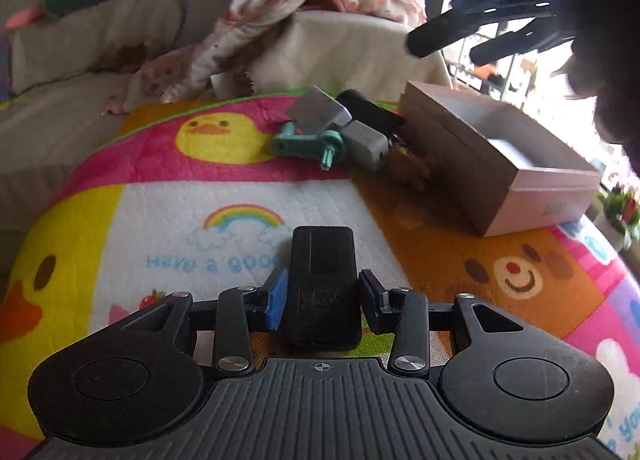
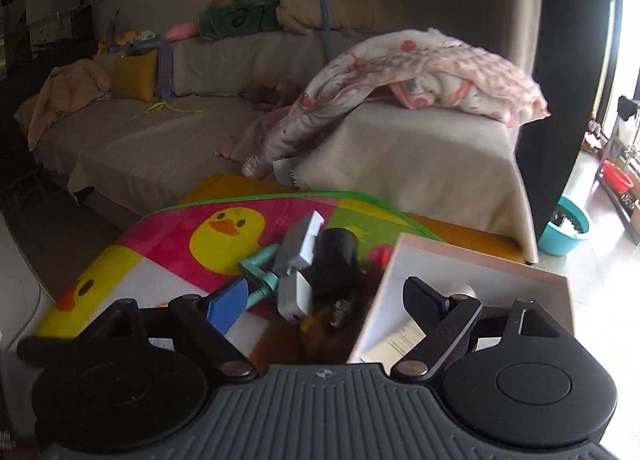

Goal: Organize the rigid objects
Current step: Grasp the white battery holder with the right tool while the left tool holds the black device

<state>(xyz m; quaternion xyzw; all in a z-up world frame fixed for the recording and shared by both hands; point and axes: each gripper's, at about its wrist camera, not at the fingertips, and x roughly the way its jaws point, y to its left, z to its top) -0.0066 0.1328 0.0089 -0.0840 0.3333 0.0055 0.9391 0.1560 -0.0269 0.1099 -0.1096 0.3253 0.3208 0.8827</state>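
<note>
Black block, stiff and likely light, sits clenched at its flanks in left gripper; right gripper released

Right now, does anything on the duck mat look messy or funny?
Yes. Beside the open box, the teal part, grey blocks and black cylinder lie in a jumbled heap, leaning on each other at odd angles. Nothing looks broken or spilled.

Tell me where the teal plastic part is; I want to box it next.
In the left wrist view the teal plastic part lies on the cartoon mat, left of the grey blocks, beside the duck print, with the open box farther right.
</note>
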